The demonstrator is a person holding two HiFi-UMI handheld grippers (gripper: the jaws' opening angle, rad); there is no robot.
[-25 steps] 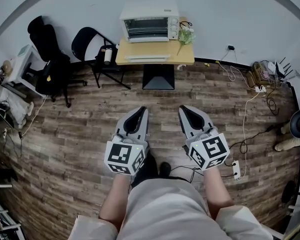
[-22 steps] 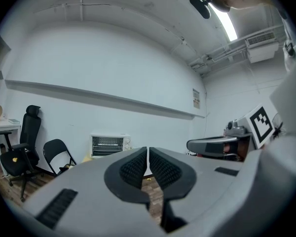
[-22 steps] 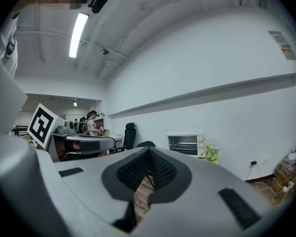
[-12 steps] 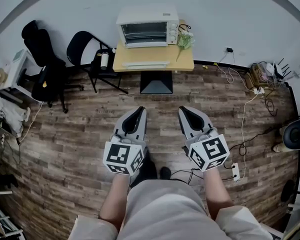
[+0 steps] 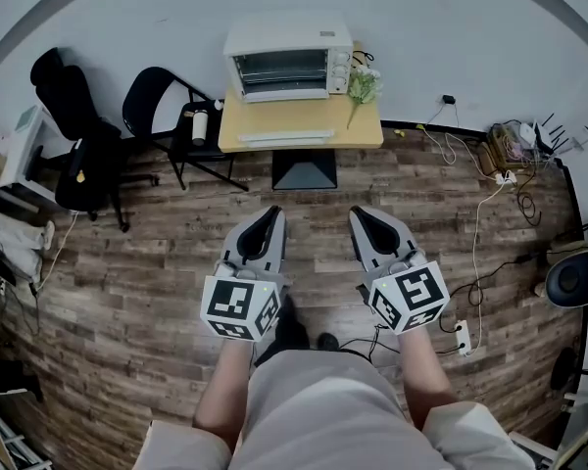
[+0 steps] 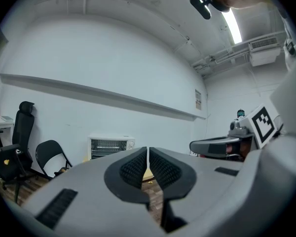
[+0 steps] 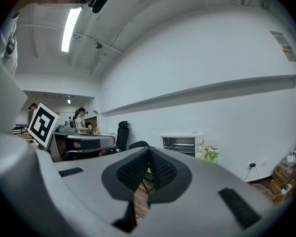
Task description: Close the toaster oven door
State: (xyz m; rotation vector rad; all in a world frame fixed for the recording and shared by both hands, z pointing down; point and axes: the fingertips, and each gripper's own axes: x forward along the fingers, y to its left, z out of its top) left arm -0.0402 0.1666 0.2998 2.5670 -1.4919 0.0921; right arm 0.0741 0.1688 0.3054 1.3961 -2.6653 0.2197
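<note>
Holding both grippers out level over the wood floor (image 5: 127, 262), I stand well back from the oven (image 5: 284, 62). The left gripper (image 5: 271, 212) has its jaws pressed together, only a hairline between the ribbed pads, and nothing is pinched there. The right gripper (image 5: 359, 212) is the same: jaws together, empty. They sit side by side, apart from each other, both pointing toward the oven. It is white and stands at the back of a small tan table (image 5: 365, 125) against the wall (image 5: 451, 27). Its door (image 5: 286, 136) looks dropped open and lies flat over the tabletop, its pale front edge near the table's front rim; the wire rack inside shows in both gripper views. A bunch of flowers (image 5: 363, 84) stands just beside the oven at its knob side. Left of the table is a black folding chair (image 5: 162, 86) with a bottle (image 5: 200, 125) on its seat, and farther left a black office chair (image 5: 73, 116). Cables trail across the floor at my right to a power strip (image 5: 461, 333). In the right gripper view a person (image 7: 80, 120) sits at a desk far off.
</note>
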